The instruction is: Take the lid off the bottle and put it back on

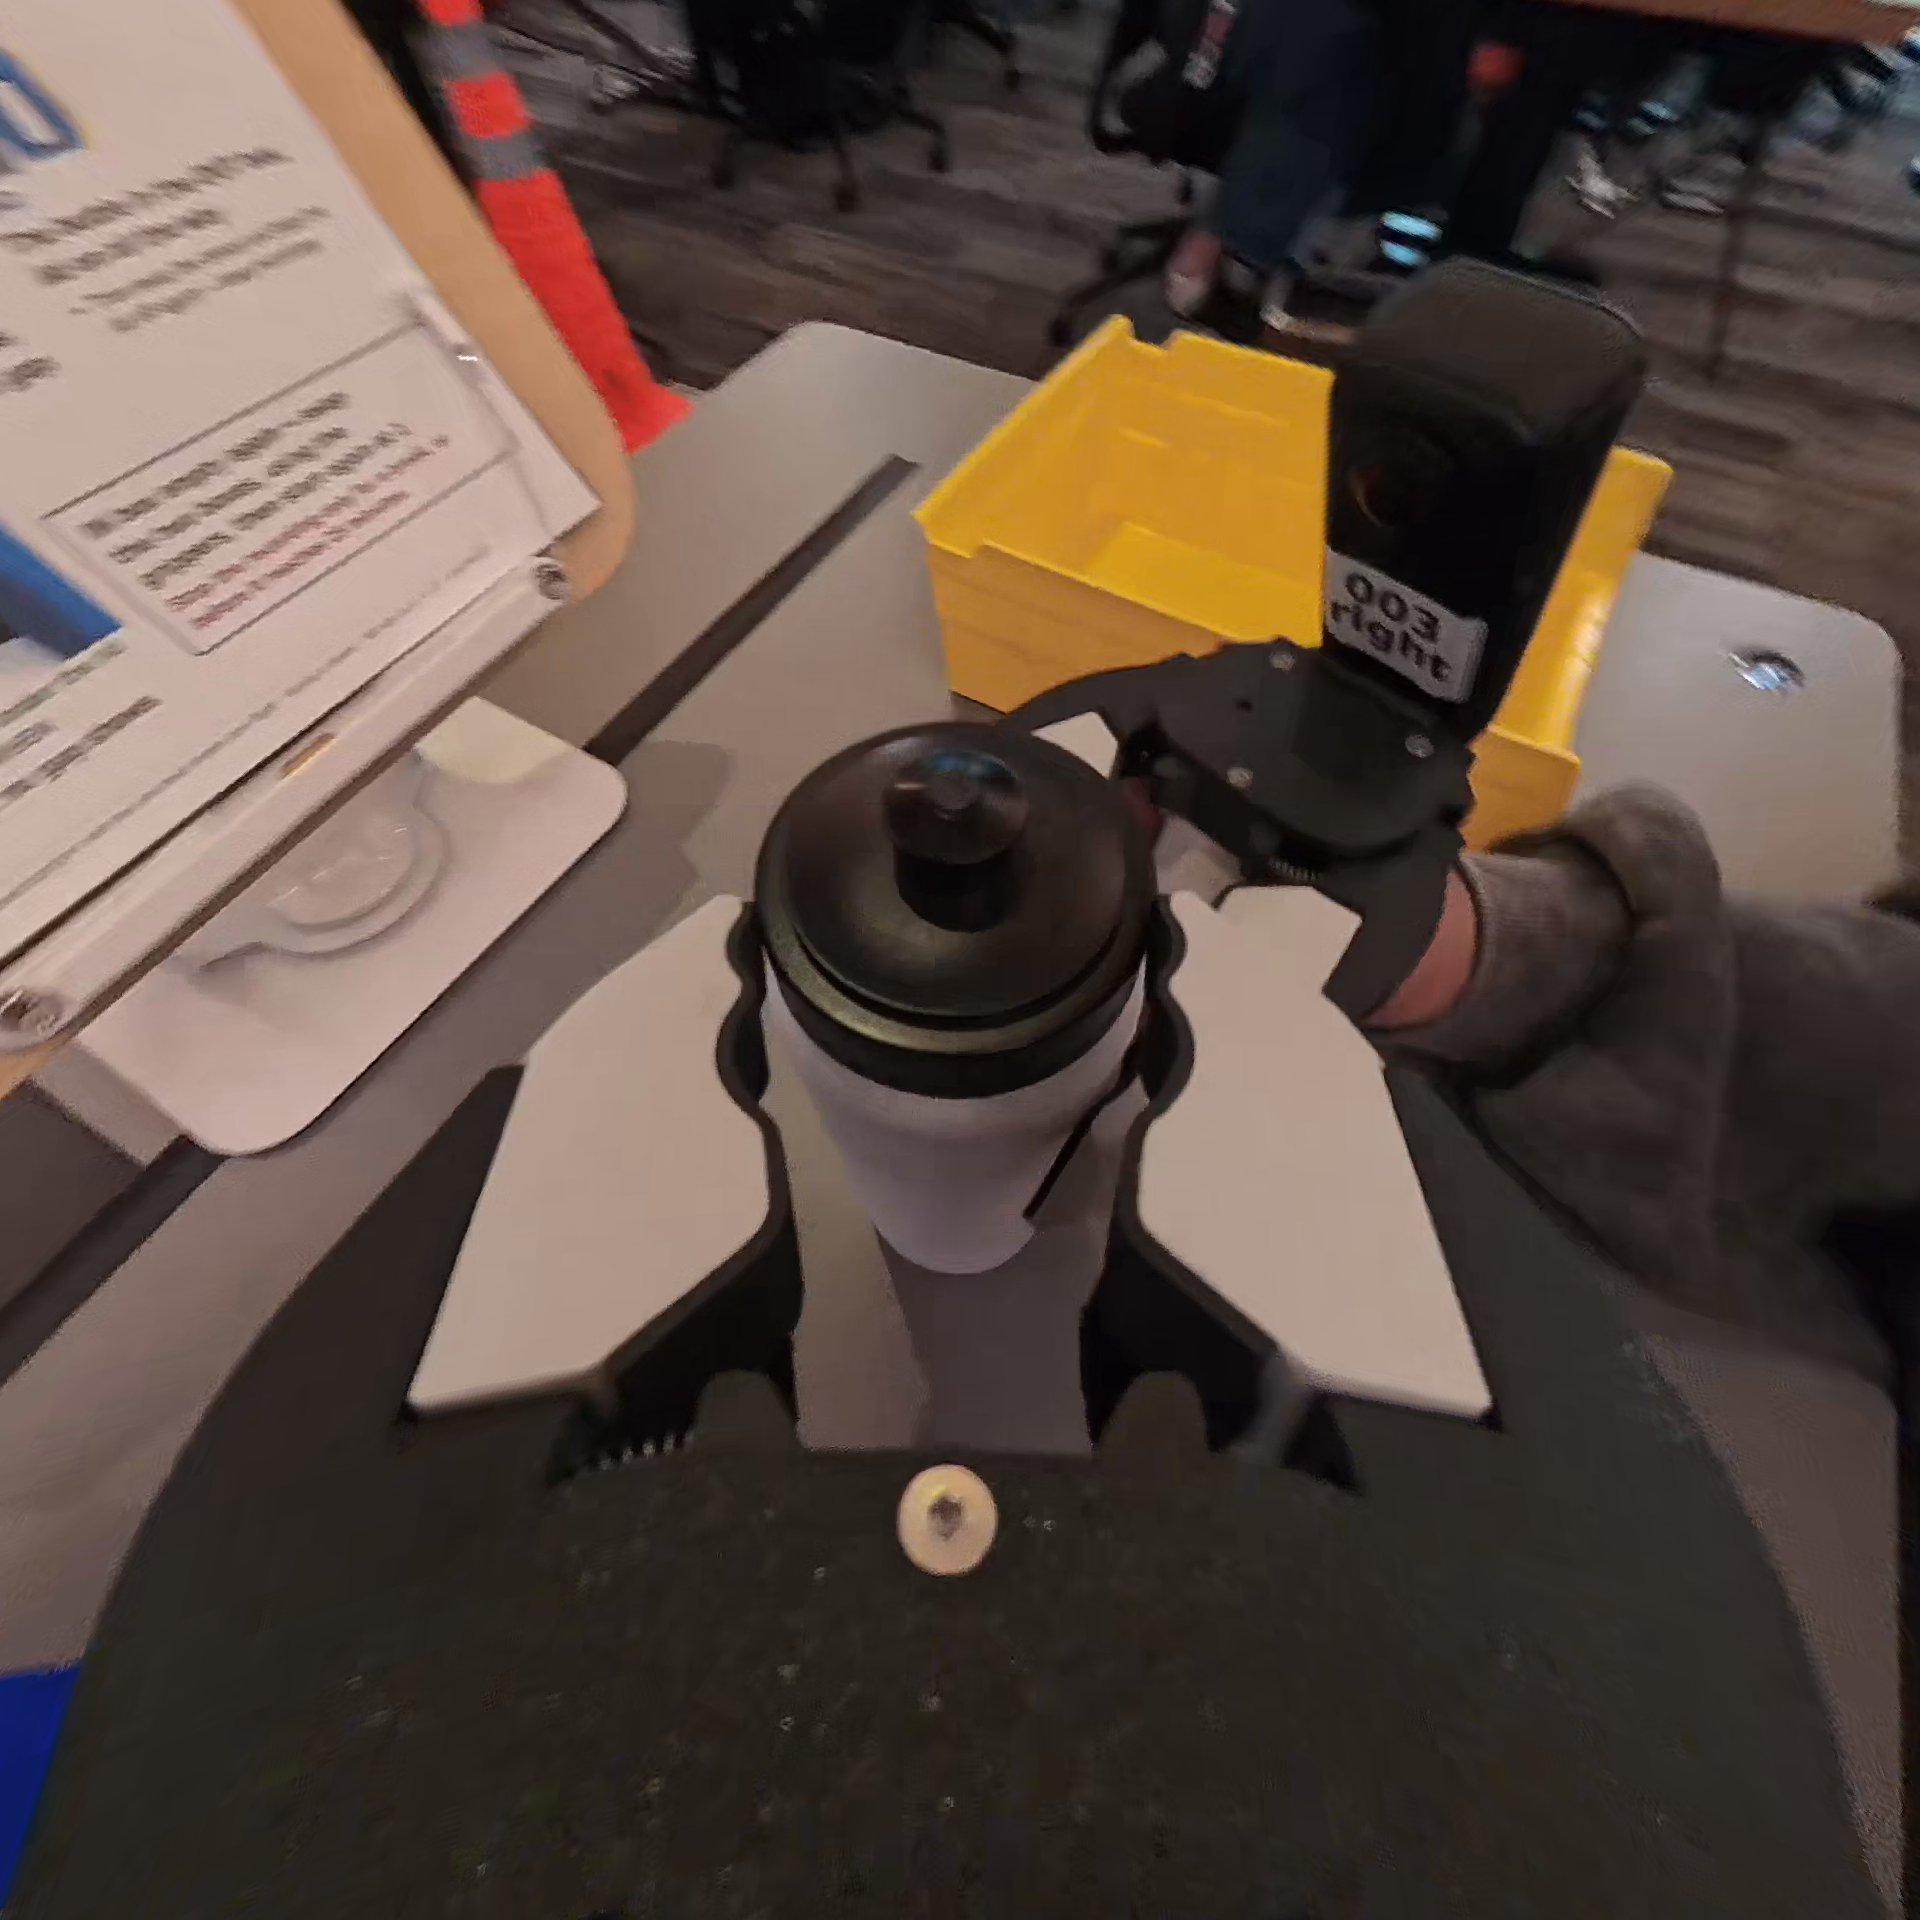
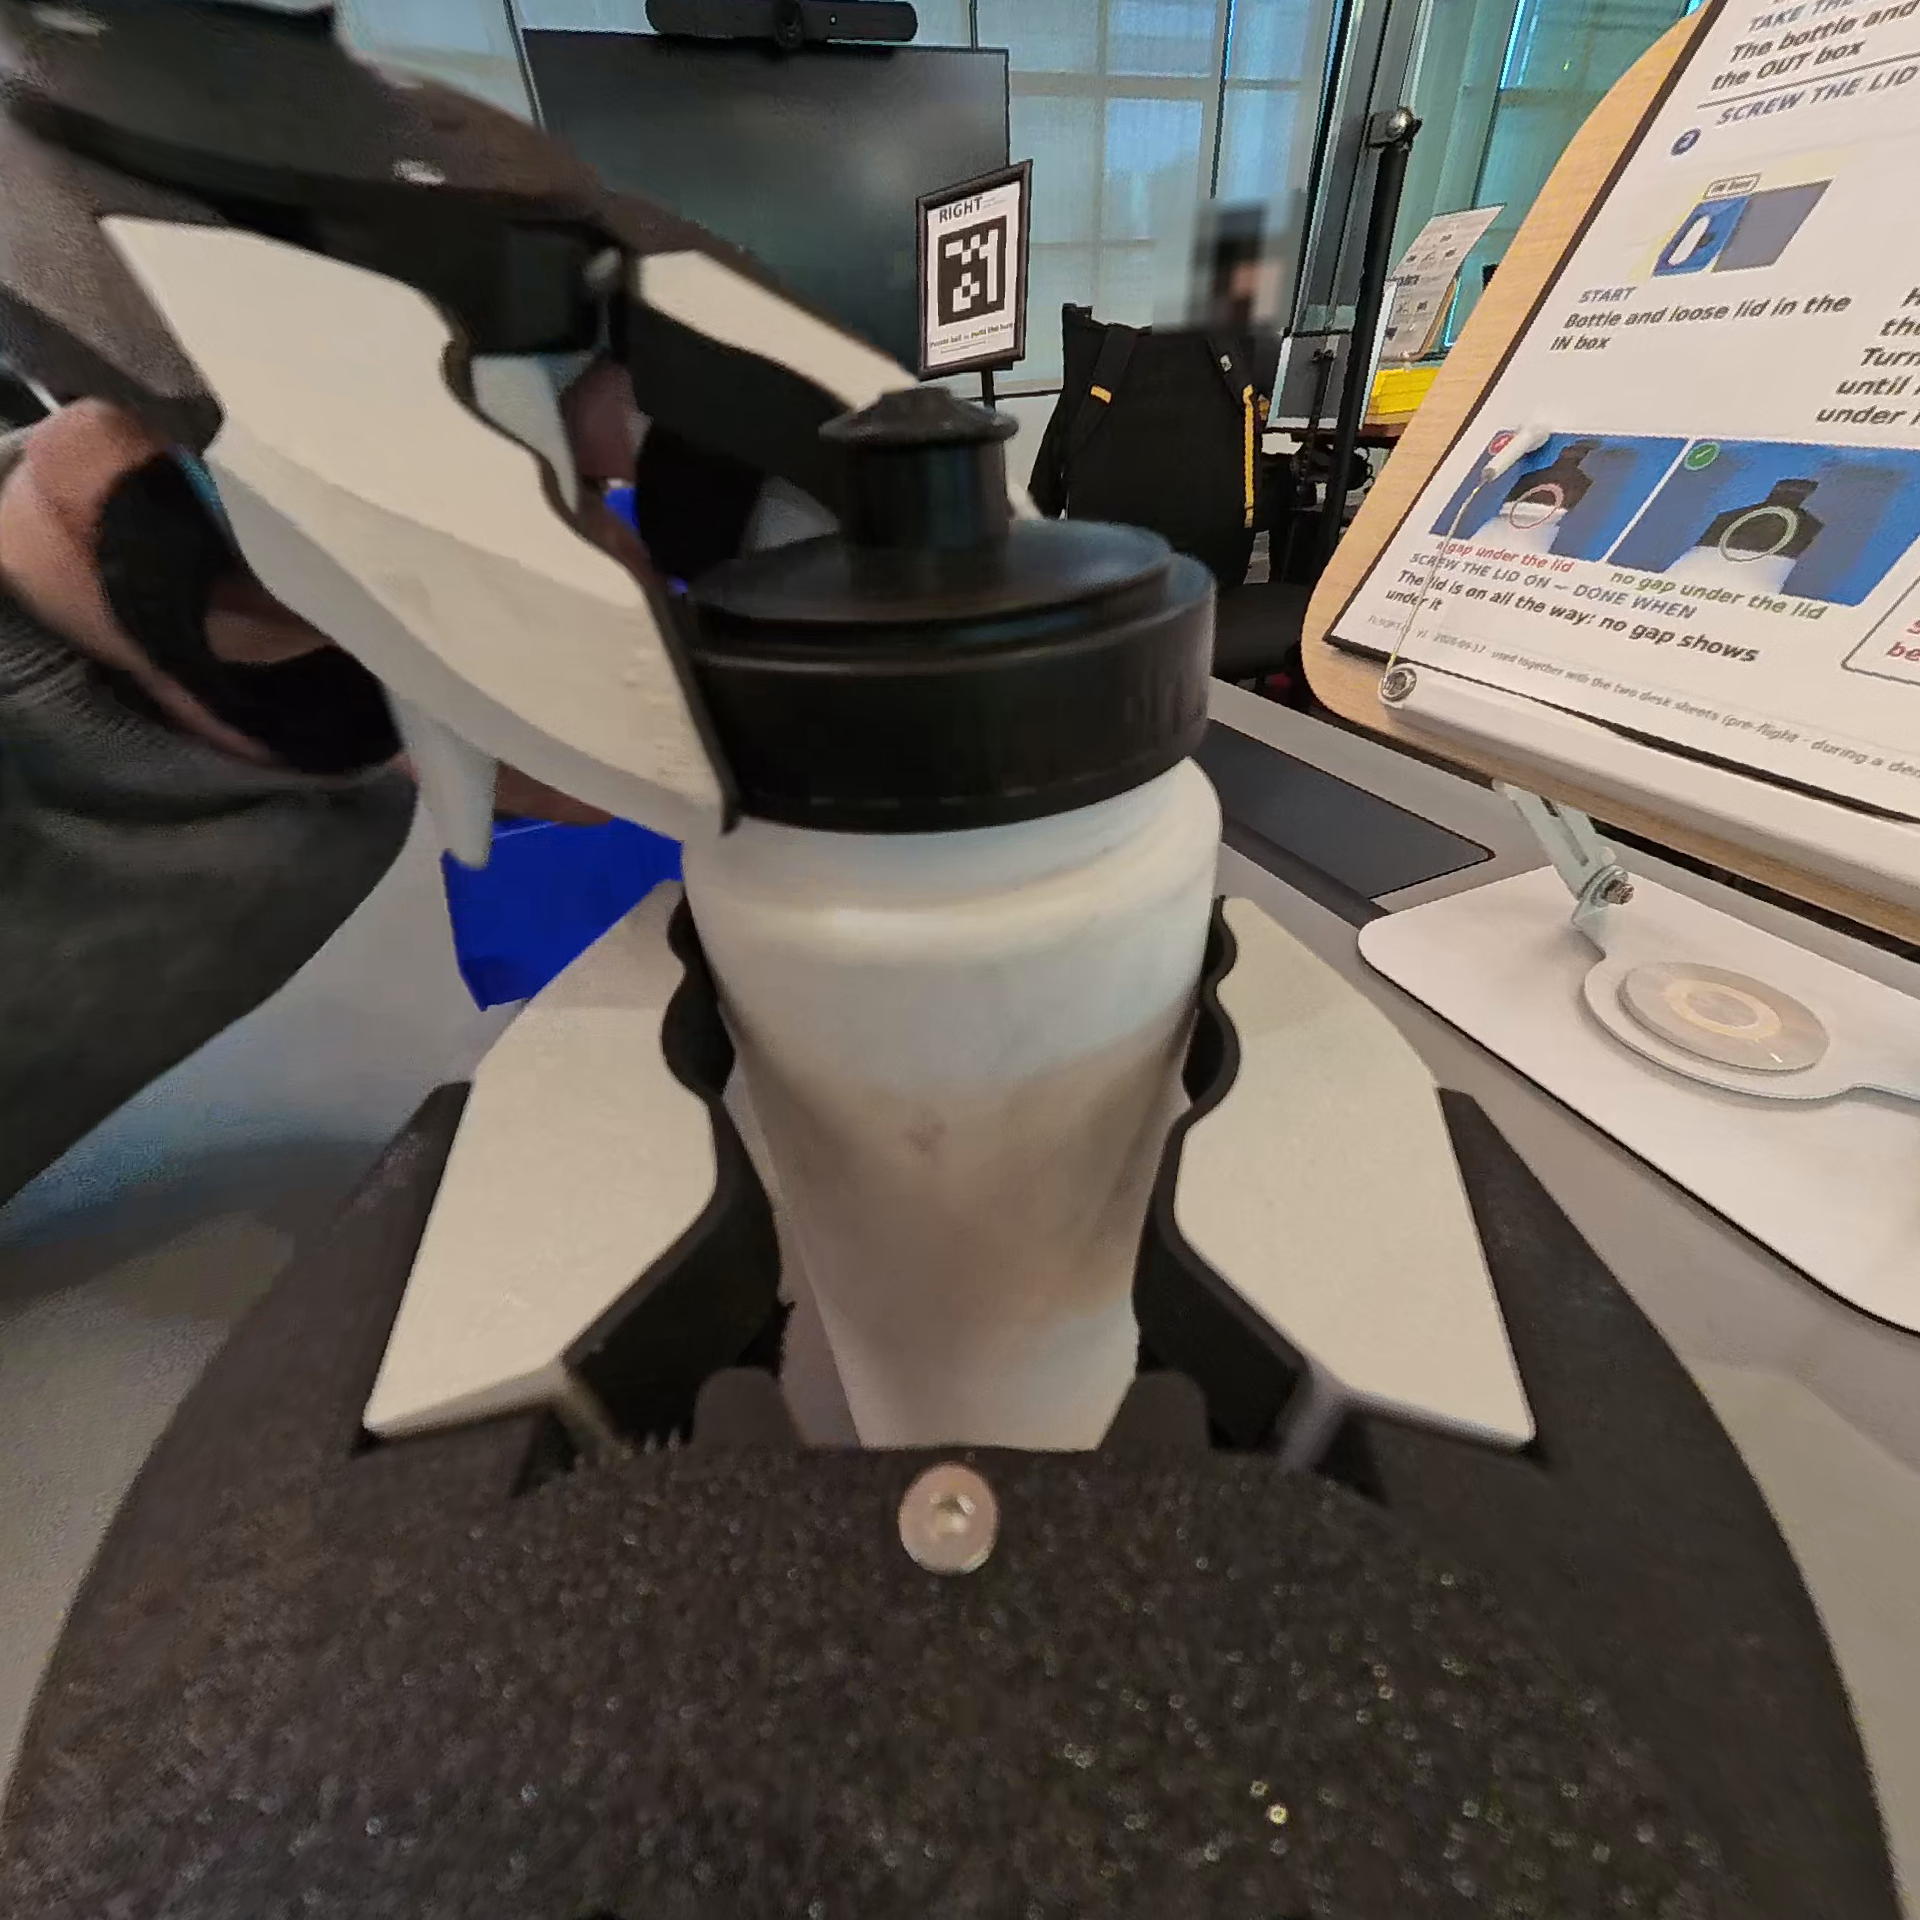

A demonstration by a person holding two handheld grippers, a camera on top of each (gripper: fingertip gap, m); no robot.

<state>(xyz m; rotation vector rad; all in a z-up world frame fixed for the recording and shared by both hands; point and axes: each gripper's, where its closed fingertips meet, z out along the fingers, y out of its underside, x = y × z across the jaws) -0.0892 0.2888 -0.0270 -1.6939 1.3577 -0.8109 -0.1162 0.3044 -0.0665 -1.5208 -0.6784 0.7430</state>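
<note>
While we hold the white bottle (image 2: 951, 1091) upright over the grey counter (image 1: 727, 540), right gripper (image 2: 951, 1039) jaws clenched on its body, left gripper (image 1: 951, 997) jaws seemingly gripping the black lid (image 1: 951, 883), yellow bin (image 1: 1143, 520) behind.

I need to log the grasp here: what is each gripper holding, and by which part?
The right gripper clamps the white bottle by its body; the left gripper grips the black lid at its rim.

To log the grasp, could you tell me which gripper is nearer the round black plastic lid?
Left. The left gripper clamps the black lid at its rim; the right gripper holds the white plastic bottle below it.
</note>
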